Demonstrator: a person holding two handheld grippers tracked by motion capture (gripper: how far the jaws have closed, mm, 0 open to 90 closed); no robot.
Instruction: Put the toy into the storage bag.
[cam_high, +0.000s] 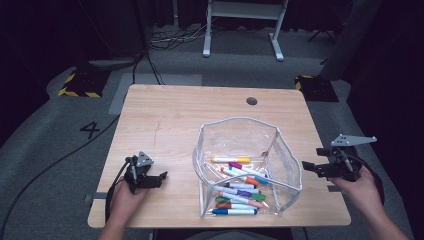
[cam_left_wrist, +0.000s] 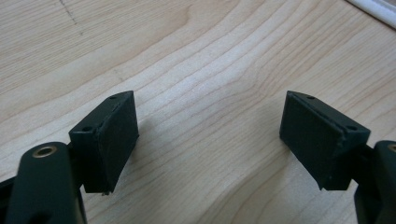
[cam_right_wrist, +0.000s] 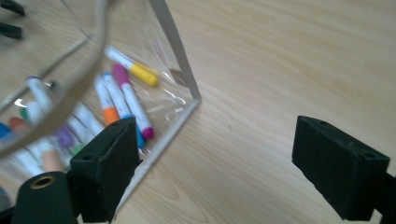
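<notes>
In the high view, a clear pouch with a pale edging is seen standing open on the wooden counter, toward its near right part. A heap of coloured markers is held inside it, lying on its bottom. The left tongs are held low over the counter, left of the pouch and apart from it, with the jaws spread and nothing between them. The right tongs are held at the counter's right edge, just beside the pouch's right wall, pointed toward it, likewise spread and empty.

In the left gripper view, the left tongs are shown released, both black pads wide apart over bare wood grain. A strip of the pouch's white edging is caught at the top right corner.

In the right gripper view, the right tongs are shown released too, nothing being gripped. A corner of the pouch is seen ahead at the left, close to the left jaw, and the markers are seen through its clear wall.
</notes>
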